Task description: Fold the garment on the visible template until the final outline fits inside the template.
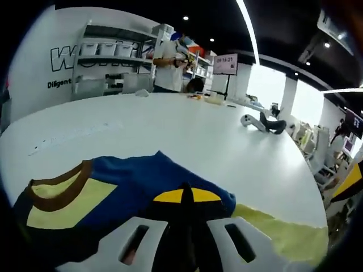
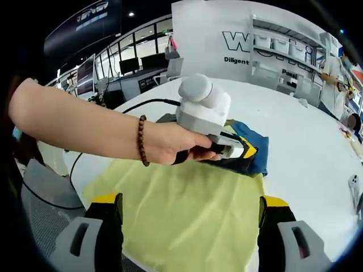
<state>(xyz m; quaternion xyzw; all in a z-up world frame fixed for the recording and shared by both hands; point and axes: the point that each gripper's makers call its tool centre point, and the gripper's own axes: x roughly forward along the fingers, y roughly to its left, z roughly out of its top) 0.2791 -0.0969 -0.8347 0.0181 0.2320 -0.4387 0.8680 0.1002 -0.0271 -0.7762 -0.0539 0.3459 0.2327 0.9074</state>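
In the left gripper view, the left gripper [image 1: 187, 195] sits at lower centre with its yellow-tipped jaws pressed together on the blue fabric garment with brown collar and pale yellow panel [image 1: 113, 187], which lies on the white round table [image 1: 187, 130]. In the right gripper view, the right gripper [image 2: 190, 215] stands wide apart and empty at the bottom, above the pale yellow sheet template [image 2: 181, 209]. At centre, a person's hand [image 2: 170, 144] holds the left gripper on the garment.

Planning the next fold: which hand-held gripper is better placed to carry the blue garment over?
Left, probably. The left hand-held gripper is already shut on the blue garment; the right hand-held gripper hangs open above the yellow template.
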